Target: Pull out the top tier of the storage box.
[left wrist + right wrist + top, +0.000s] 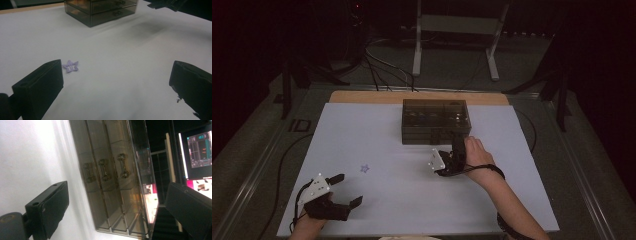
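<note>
my left gripper [345, 189] sits near the front left corner of the white tabletop [377, 210], jaws spread wide apart and holding nothing. in the left gripper view the two black jaws stand well apart with bare white surface between them. just up and to the right of it lies a little purple star-shaped hair clip [364, 168], flat on the tabletop, left of centre. in the left gripper view the clip is just beside the tip of the jaw on the left, not touching it as far as i can see.

moving right, my right gripper [447, 142] is a bit right of the tabletop's middle, turned on its side and pointed at the front of the smoky clear drawer organizer [435, 120]. that box stands at the middle of the back edge, front face toward me. the right gripper view shows the jaws wide apart too, gripping nothing, with the organizer's three stacked drawers between them and their small clear handles [105, 170] in a row. the jaws are close to the drawer fronts but i can't tell if they're touching. all three drawers look closed.
</note>
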Demonstrator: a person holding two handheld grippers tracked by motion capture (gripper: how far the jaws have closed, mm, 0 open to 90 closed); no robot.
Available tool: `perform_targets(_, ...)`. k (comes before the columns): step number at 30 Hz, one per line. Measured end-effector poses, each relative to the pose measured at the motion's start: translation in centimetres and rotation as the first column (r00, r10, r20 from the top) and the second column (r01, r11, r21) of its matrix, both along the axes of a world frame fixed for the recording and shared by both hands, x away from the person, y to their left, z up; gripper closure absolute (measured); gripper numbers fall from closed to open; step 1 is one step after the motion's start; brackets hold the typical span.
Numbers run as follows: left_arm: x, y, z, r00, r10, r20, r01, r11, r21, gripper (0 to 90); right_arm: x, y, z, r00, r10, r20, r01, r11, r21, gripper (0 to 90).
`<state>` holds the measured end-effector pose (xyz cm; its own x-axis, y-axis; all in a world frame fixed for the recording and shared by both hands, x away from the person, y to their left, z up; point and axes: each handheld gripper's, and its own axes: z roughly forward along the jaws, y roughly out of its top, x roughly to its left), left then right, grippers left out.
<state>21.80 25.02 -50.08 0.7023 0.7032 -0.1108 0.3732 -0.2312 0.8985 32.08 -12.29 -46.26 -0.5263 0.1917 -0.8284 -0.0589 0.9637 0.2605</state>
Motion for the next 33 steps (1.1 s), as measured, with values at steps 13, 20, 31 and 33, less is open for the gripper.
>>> perform_targets(13,0.0,0.0,0.0,1.0,0.001,0.003,-0.001,1.0,-0.006,0.1,0.7,1.7,-1.2,0.9991,-0.009,0.041,0.014,0.993,-0.12,6.8)
perform_targets(20,0.0,0.1,0.0,1.0,0.0,0.002,0.0,1.0,-0.004,0.1,1.4,1.9,-1.9,0.9939,-0.042,0.102,0.058,0.987,-0.152,17.1)
perform_targets(31,0.0,0.1,0.0,1.0,-0.001,0.001,0.001,1.0,-0.006,0.0,2.0,2.1,-2.5,0.9837,-0.052,0.172,0.083,0.98,-0.18,49.1)
perform_targets(33,0.0,0.1,0.0,1.0,0.0,0.002,0.0,1.0,-0.006,0.0,2.2,2.1,-2.6,0.9814,-0.04,0.188,0.077,0.978,-0.194,53.4)
